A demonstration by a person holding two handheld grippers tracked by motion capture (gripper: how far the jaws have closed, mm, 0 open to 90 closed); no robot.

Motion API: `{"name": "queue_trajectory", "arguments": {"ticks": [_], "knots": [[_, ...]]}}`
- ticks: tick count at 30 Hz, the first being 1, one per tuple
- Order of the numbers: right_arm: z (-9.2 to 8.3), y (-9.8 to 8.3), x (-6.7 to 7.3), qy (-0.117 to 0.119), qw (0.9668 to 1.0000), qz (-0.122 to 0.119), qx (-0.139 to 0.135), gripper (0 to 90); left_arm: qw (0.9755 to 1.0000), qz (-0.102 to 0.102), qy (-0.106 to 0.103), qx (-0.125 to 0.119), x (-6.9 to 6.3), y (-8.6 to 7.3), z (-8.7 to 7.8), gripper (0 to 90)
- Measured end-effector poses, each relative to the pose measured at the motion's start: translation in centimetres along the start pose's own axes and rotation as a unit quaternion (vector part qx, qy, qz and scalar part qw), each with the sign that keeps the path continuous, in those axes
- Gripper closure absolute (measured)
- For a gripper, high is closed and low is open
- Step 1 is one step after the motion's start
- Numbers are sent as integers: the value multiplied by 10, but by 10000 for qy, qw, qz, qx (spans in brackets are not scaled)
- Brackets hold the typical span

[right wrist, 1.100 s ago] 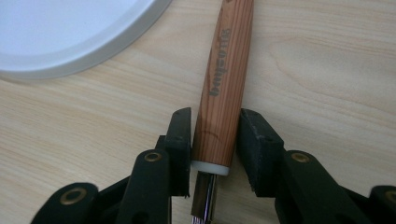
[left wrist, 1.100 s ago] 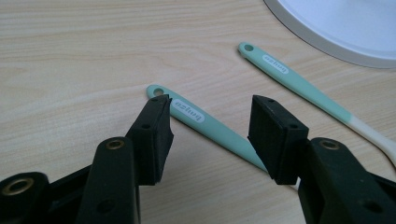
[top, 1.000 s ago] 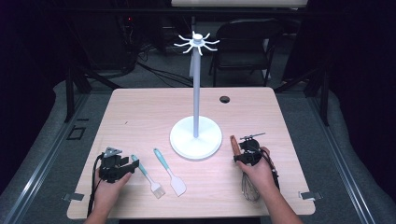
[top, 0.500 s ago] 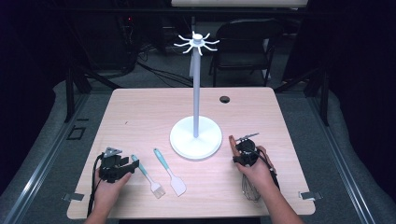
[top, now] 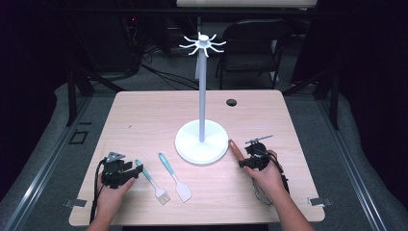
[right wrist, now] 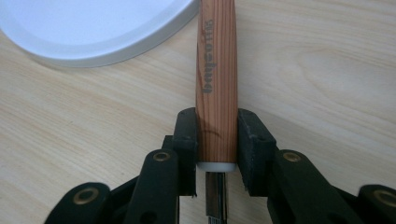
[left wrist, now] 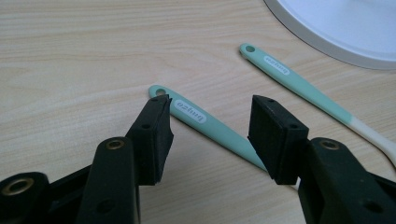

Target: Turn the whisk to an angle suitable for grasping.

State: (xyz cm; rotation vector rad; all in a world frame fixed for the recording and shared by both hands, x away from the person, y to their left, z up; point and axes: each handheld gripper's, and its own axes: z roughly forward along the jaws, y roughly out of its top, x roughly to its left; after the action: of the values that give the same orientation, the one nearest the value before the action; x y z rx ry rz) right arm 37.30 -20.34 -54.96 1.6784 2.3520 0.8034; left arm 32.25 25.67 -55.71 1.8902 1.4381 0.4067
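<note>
Two pads of the right gripper have just closed on the whisk handle (stiff, smooth wood) at six o'clock of the stand; left gripper gapes.

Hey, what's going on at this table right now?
A person works two handheld grippers at a wooden table. The right gripper has just been closing and now clamps the wooden handle of a whisk lying beside the white hook stand. The left gripper is open, its jaws on either side of a teal-handled brush without pressing it. A teal spatula lies next to the brush.
</note>
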Motion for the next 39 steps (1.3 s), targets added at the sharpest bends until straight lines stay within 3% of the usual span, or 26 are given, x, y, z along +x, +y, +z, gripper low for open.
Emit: {"name": "queue_trajectory", "arguments": {"ticks": [7,10,11,22,25,26,31,33,34,35,37,39], "knots": [[-7,-3,-5,100,9999,56,-68,711,10000,-5,-17,-15,0,0,-1,486],[-13,-3,-4,215,9993,118,-280,712,10000,-23,-29,-33,0,0,-1,487],[-17,-2,-4,231,9995,18,-202,712,10000,-17,-30,-39,-1,0,-1,487],[-50,-1,21,379,9958,-384,-738,713,9997,56,-99,-223,-8,4,-8,488],[-58,1,33,457,9924,-618,-963,714,9992,115,-190,-317,-12,7,-13,488],[-64,2,44,532,9902,-745,-1057,714,9989,157,-231,-376,-14,9,-15,488],[-72,4,58,627,9853,-947,-1275,714,9974,326,-319,-554,-25,15,-24,485],[-76,5,67,771,9806,-1094,-1429,714,9964,362,-355,-675,-28,18,-28,480],[-76,5,67,771,9806,-1094,-1429,714,9959,367,-405,-716,-30,20,-30,480],[-77,6,72,892,9764,-1219,-1546,714,9954,379,-477,-741,-32,22,-32,474],[-78,6,74,883,9750,-1304,-1569,713,9940,395,-640,-789,-37,26,-36,473],[-79,6,80,980,9702,-1430,-1695,714,9921,492,-734,-885,-45,30,-40,469]]}}
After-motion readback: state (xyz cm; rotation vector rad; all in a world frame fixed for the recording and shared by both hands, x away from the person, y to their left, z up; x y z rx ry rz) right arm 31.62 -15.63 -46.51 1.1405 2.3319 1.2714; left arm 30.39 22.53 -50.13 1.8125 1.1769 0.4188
